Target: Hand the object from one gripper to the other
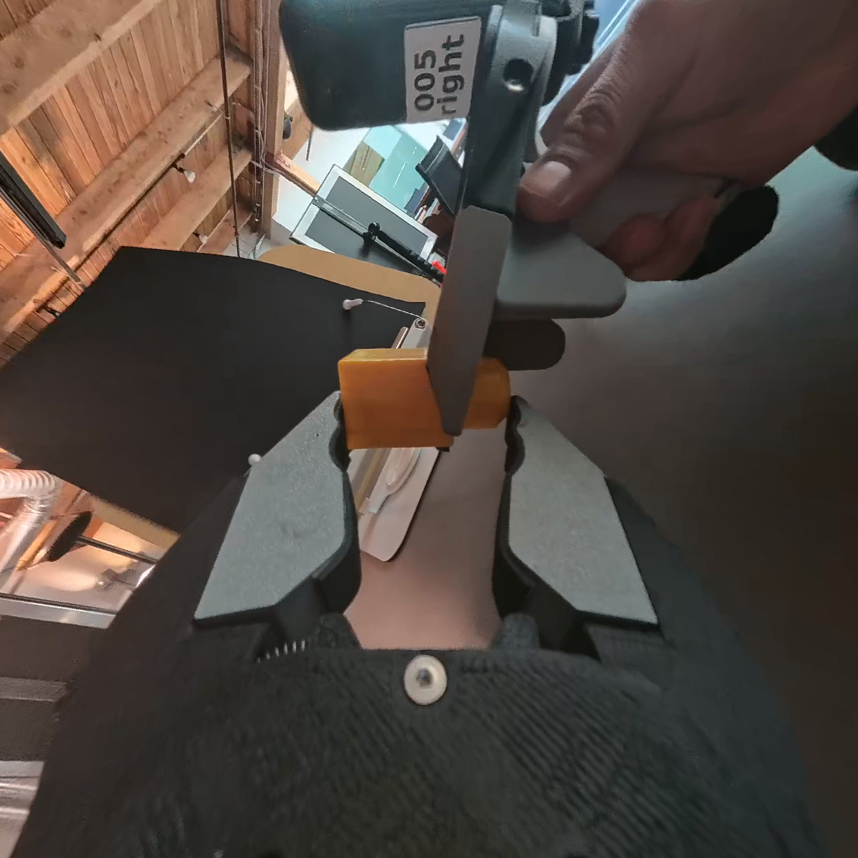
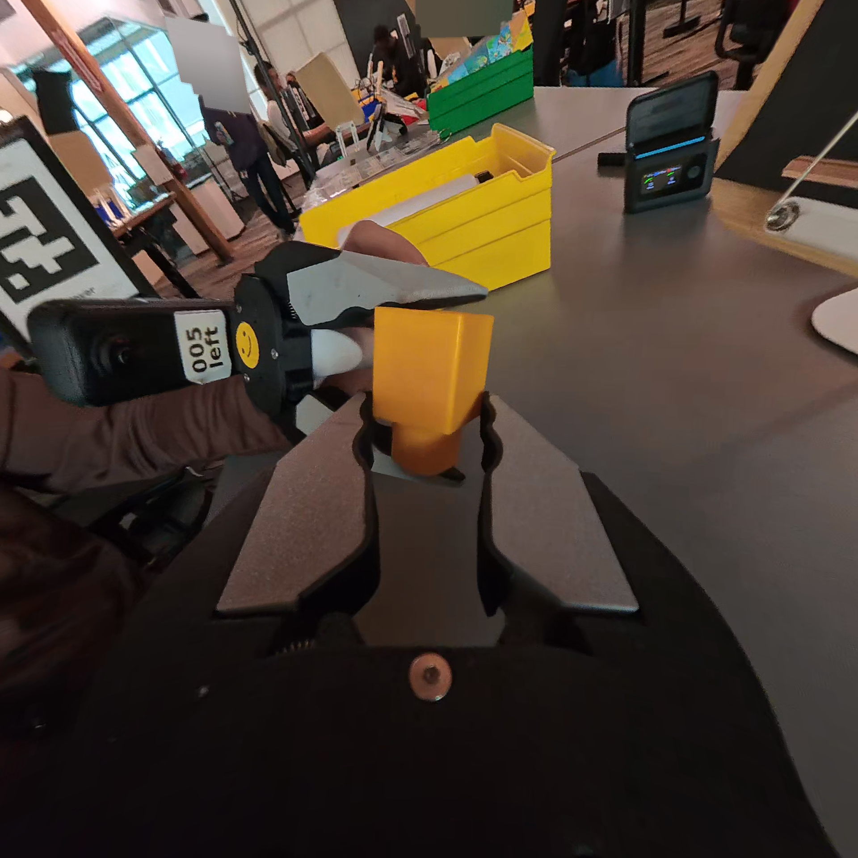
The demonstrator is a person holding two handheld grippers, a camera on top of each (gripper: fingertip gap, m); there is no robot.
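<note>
An orange block (image 1: 385, 404) with a round stub at one end hangs in the air between both grippers. In the left wrist view my left gripper (image 1: 427, 418) has its two fingertips against the block's two ends. My right gripper (image 1: 487, 394) comes down from above, held by a hand (image 1: 673, 139), with one finger across the block's front and the other behind it. In the right wrist view my right gripper (image 2: 427, 418) is closed on the lower part of the block (image 2: 427, 362). The left gripper (image 2: 432, 376) reaches in from the left, one finger above the block, one below.
A grey table (image 2: 650, 371) lies below. On it stand a yellow bin (image 2: 464, 218), a small black device (image 2: 668, 153) and, farther back, a green bin (image 2: 483, 88). A black-and-white marker board (image 2: 37, 223) stands at the left. People stand in the background. Less than 4 cm separates the two grippers' tips.
</note>
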